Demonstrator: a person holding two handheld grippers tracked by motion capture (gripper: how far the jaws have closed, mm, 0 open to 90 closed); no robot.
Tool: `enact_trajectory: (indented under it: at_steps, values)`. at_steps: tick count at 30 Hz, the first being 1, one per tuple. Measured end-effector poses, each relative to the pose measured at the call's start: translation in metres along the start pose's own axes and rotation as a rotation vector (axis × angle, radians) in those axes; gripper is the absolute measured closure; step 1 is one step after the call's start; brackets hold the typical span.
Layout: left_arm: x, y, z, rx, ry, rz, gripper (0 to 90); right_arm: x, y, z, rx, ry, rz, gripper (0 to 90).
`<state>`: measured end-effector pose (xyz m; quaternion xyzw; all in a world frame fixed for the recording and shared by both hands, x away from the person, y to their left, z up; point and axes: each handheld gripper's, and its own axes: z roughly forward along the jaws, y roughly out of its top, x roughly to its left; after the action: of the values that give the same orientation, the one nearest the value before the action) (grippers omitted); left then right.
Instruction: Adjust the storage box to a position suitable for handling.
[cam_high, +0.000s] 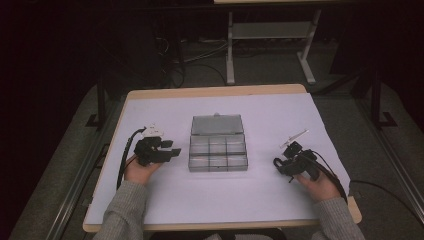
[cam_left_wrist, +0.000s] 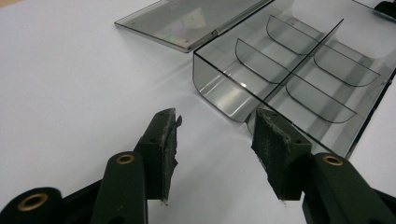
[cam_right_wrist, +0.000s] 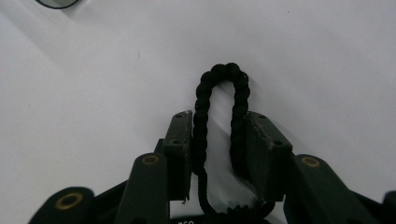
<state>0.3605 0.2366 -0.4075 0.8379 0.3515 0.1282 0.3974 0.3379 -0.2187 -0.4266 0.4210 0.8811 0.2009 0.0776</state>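
On the left of the bench (cam_high: 165, 200), the left claw (cam_high: 172, 148) hovers just beside the left end of a clear plastic box (cam_high: 218, 153). Its jaws stand partly apart with nothing between them, and their tips point toward the box's near corner. In the left gripper view the left claw (cam_left_wrist: 215, 135) frames bare white surface, and one pad's edge looks frayed.

The box sits mid-bench with its long axis running across the bench, left to right. Its lid (cam_high: 217, 124) is folded open and lies flat behind it, on the far side. Dividers split the box into two rows of small compartments; through the grey plastic I cannot tell for certain whether anything lies in them.

On the right, well apart from the box, the right claw (cam_high: 278, 164) pinches a black hair tie (cam_right_wrist: 219, 116). The band is squeezed into a narrow loop whose long axis runs along the jaws, its rounded end pointing away from the hand. The pads (cam_right_wrist: 180, 149) press on both strands. The loop's lower end runs under the claw and is cut off by the picture's edge; in the high view the band is too small and dark to make out.
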Motion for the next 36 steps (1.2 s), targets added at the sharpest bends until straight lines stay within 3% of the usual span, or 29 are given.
enact_trajectory:
  at_steps: [4,9,26,35,36]
  values:
    - [-0.0002,-0.0047,-0.0015,0.014,-0.008,-0.005,48.7,0.0008,-0.0008,-0.0005,-0.001,-0.001,-0.001,69.0]
    - [-0.0021,-0.0059,-0.0016,-0.003,-0.015,0.002,46.9,0.0012,-0.0015,-0.0002,-0.014,0.008,-0.002,75.5]
    - [0.0029,-0.0084,-0.0001,-0.004,-0.023,-0.026,42.3,-0.0019,-0.0036,-0.0012,-0.028,0.031,0.009,77.6]
    - [0.0021,-0.0084,0.0014,-0.001,-0.018,-0.030,40.4,-0.0006,-0.0039,-0.0058,-0.054,0.051,0.008,77.6]
    - [0.0027,-0.0081,0.0009,0.005,-0.018,-0.012,40.3,-0.0002,-0.0039,-0.0067,-0.057,0.050,0.007,77.6]
